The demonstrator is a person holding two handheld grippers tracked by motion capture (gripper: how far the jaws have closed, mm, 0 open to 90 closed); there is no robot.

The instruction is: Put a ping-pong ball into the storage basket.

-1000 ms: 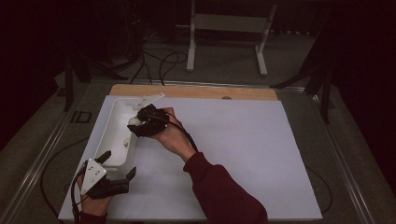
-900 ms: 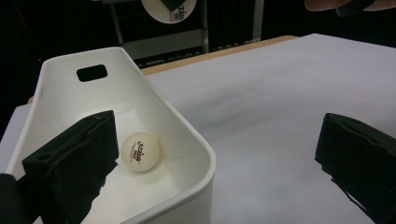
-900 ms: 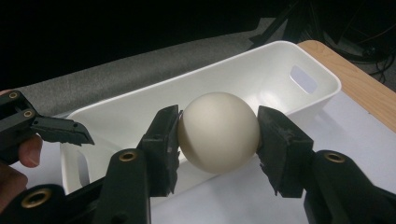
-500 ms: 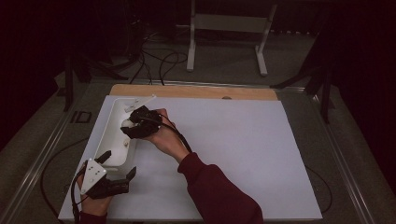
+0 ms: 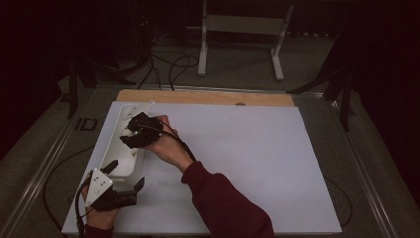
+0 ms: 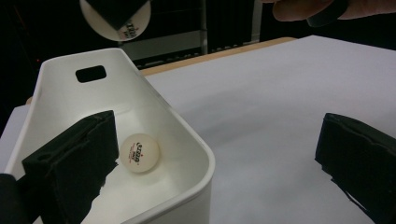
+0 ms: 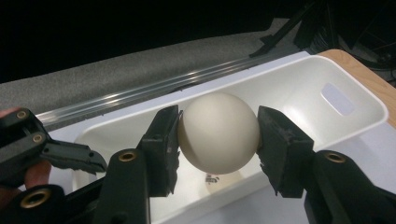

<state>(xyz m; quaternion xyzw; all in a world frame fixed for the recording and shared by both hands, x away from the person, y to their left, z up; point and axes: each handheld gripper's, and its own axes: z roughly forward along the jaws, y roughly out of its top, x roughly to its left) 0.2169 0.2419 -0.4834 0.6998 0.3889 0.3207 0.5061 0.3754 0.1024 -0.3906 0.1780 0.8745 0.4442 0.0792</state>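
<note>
Right gripper view has it best: the right gripper point(image 7: 218, 135) is clamped on a white plastic table-tennis ball point(image 7: 218, 132), one black pad on each side, and the long white plastic bin point(image 7: 299, 88) sits directly below the jaws. A second white printed ball point(image 6: 139, 152) already lies on the bin floor, just beside the left gripper's point(image 6: 224, 163) near pad. That left gripper hovers at the bin's near end with jaws spread wide, gripping nothing. The step looks like a drop into the bin. Best play, I'd say: keep the ball centred over the trough, lower it inside the walls, then ease the jaws apart so it doesn't bounce out.
</note>
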